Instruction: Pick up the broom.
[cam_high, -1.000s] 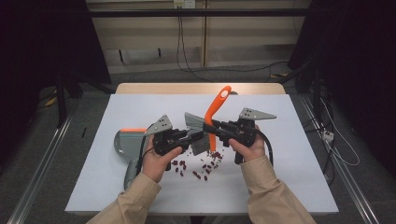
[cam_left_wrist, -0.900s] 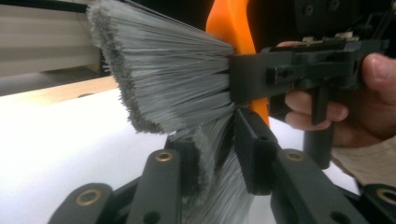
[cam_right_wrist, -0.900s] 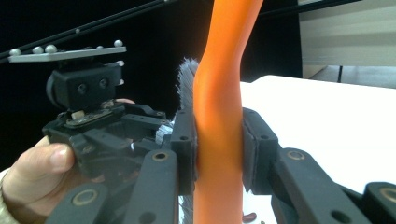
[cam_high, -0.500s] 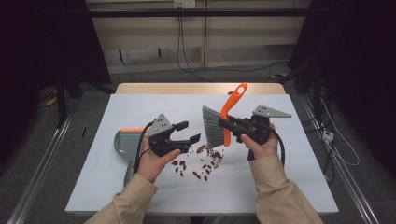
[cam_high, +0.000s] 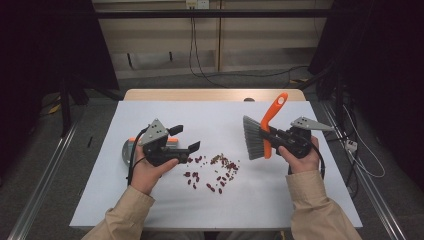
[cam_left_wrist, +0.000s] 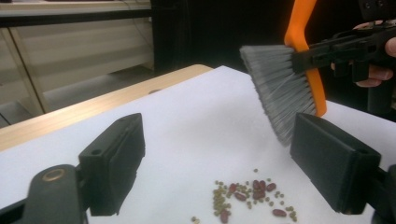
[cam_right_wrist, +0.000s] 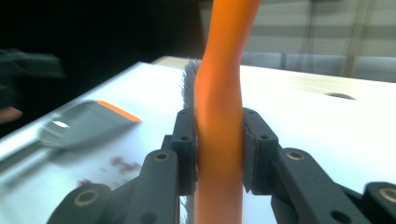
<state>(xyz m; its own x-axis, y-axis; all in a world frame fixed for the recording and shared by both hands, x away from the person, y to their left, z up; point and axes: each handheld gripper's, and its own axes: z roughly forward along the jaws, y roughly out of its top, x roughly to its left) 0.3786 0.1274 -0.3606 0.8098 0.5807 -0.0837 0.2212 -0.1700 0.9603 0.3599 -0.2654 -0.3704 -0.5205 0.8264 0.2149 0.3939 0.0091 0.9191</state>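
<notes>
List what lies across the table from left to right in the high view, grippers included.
Dustpan → left gripper, jaws open → scattered beans → brush → right gripper, jaws shut on the brush handle.

dustpan (cam_high: 131, 148) half hidden behind left gripper (cam_high: 184, 139)

1. We see the brush (cam_high: 262, 134) clamped in the right hand-held gripper (cam_right_wrist: 219, 140): smooth, glossy orange plastic handle, with fine grey synthetic bristles that look matt.
2. The left hand-held gripper (cam_left_wrist: 219, 163) looks like matt black plastic, with flat, smooth pads (cam_left_wrist: 114, 156).
3. Under both, the bench (cam_high: 300, 200) has a smooth, matt, pale sheet over a light wood edge.
4. Beside the left hand-held gripper, the dustpan (cam_right_wrist: 79, 121) looks grey, faintly shiny plastic with an orange lip.
5. The beans (cam_left_wrist: 243, 198) ahead of it look smooth, slightly glossy.
</notes>
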